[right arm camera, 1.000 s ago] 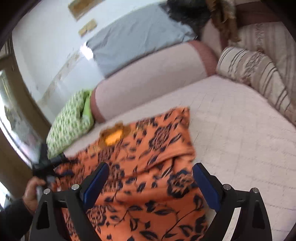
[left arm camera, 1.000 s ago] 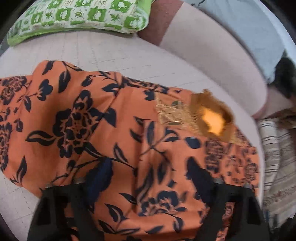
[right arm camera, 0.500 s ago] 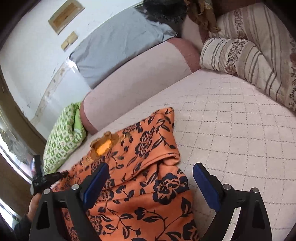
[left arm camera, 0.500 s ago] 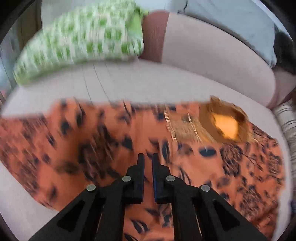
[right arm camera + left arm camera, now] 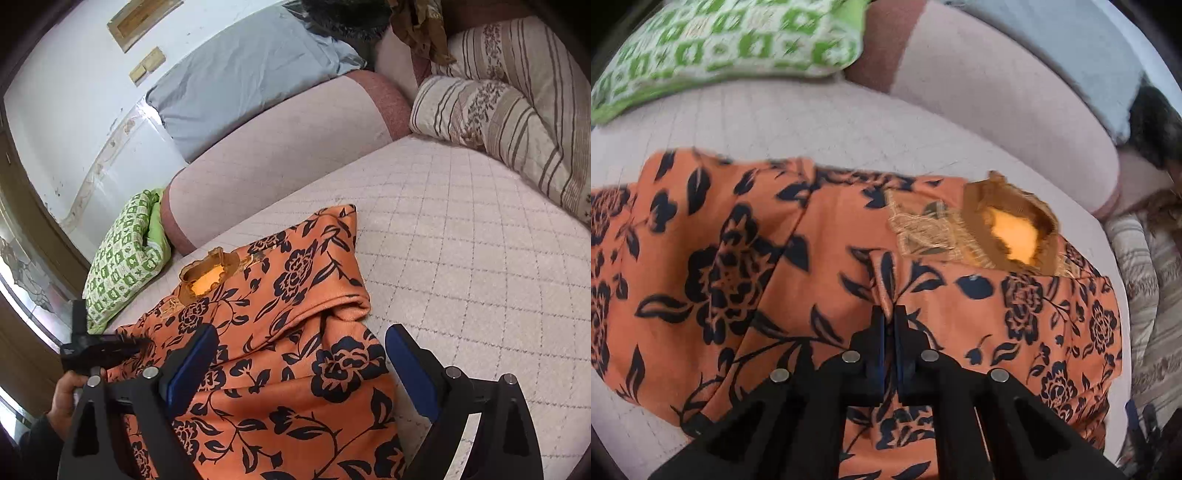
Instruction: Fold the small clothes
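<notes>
An orange garment with a dark floral print [image 5: 820,280] lies spread on a quilted pale mattress [image 5: 461,229]; its neck opening with gold trim [image 5: 1008,236] faces the back. My left gripper [image 5: 889,314] is shut, pinching a ridge of the fabric near the garment's middle. In the right wrist view the garment [image 5: 295,332] has its right side folded over, and the left gripper [image 5: 107,347] shows at the far left in a hand. My right gripper [image 5: 299,354] is open, empty, and hovers above the garment's lower part.
A green patterned pillow [image 5: 731,48] lies at the back left. A pink bolster [image 5: 280,147] and a grey pillow [image 5: 251,70] line the wall. Striped cushions [image 5: 509,110] sit at the right.
My left gripper went from open to shut and now pinches the fabric. The right gripper rose and pulled back slightly, staying open.
</notes>
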